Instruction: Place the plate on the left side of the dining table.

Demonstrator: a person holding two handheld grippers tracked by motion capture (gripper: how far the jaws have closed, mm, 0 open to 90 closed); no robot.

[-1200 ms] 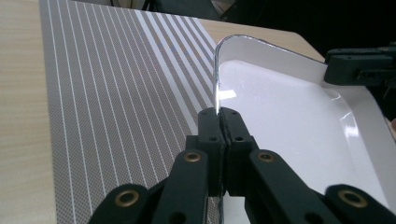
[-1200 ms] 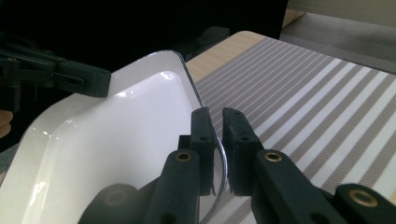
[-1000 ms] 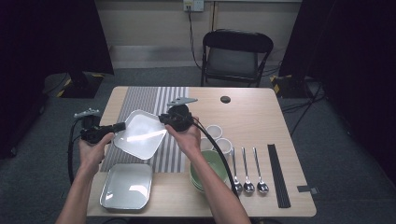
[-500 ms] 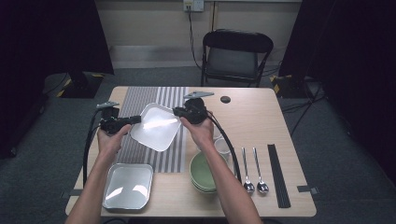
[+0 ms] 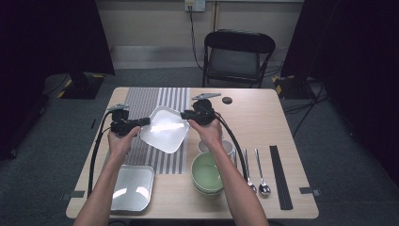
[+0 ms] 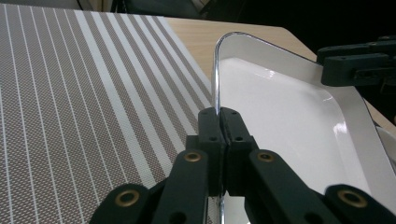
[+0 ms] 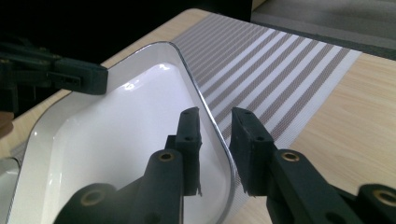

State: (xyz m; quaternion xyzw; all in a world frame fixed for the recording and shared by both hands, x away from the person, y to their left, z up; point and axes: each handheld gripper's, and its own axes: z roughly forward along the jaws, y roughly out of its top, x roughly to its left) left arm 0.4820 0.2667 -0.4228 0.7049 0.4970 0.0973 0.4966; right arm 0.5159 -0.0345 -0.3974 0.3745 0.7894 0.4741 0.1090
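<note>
A white square plate [image 5: 164,129] sits low over the striped placemat [image 5: 150,99], held between both hands. My left gripper [image 5: 145,121] is shut on the plate's left rim; in the left gripper view its jaws [image 6: 219,112] pinch the thin edge of the plate [image 6: 280,107]. My right gripper [image 5: 186,114] is at the opposite rim. Its jaws have just been opening. In the right gripper view the pads [image 7: 214,116] stand apart with the plate's rim [image 7: 219,140] between them, untouched. I cannot tell whether the plate rests on the mat.
A metal tray [image 5: 131,188] lies near the front left. Stacked green bowls [image 5: 207,172] and white cups [image 5: 226,147] sit right of the mat, then spoons [image 5: 256,172] and black chopsticks [image 5: 280,176]. A small black disc [image 5: 227,100] lies at the back, with a chair [image 5: 237,54] behind the table.
Both hands carried the plate to the right over the striped mat and lowered it slightly. The right gripper's jaws came off the rim; the left stays clamped.
</note>
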